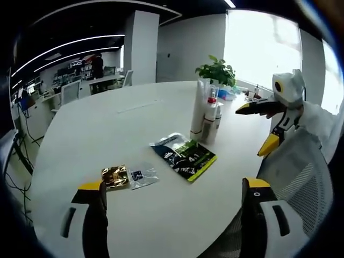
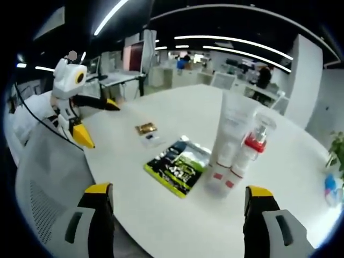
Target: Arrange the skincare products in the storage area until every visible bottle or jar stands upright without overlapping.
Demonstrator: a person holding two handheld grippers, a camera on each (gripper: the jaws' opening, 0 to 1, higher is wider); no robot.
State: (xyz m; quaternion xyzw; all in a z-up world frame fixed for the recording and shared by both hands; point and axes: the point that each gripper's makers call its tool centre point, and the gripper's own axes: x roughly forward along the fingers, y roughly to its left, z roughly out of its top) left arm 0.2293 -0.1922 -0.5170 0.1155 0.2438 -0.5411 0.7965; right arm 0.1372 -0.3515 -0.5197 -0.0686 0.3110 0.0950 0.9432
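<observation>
In the left gripper view, the left gripper (image 1: pixel 174 201) has its yellow-tipped jaws spread wide and holds nothing; it hangs over the near edge of the round white table (image 1: pixel 107 129), probably only approaching. Beyond its left jaw, at about 11 o'clock, lie a small gold foil sachet (image 1: pixel 114 176) and a clear plastic sachet (image 1: pixel 142 175), flat and touching. Farther, at 12 o'clock, a dark green flat pouch (image 1: pixel 184 156) lies flat.

Behind it, at 1 o'clock, the skincare products stand upright and close together: a tall white tube (image 1: pixel 199 110) and a clear pump bottle with red collar (image 1: pixel 211 121), pressed side by side. At 2 o'clock the right gripper (image 1: pixel 261 126) hovers with jaws apart, empty. A green potted plant (image 1: pixel 217 70) stands farthest.
</observation>
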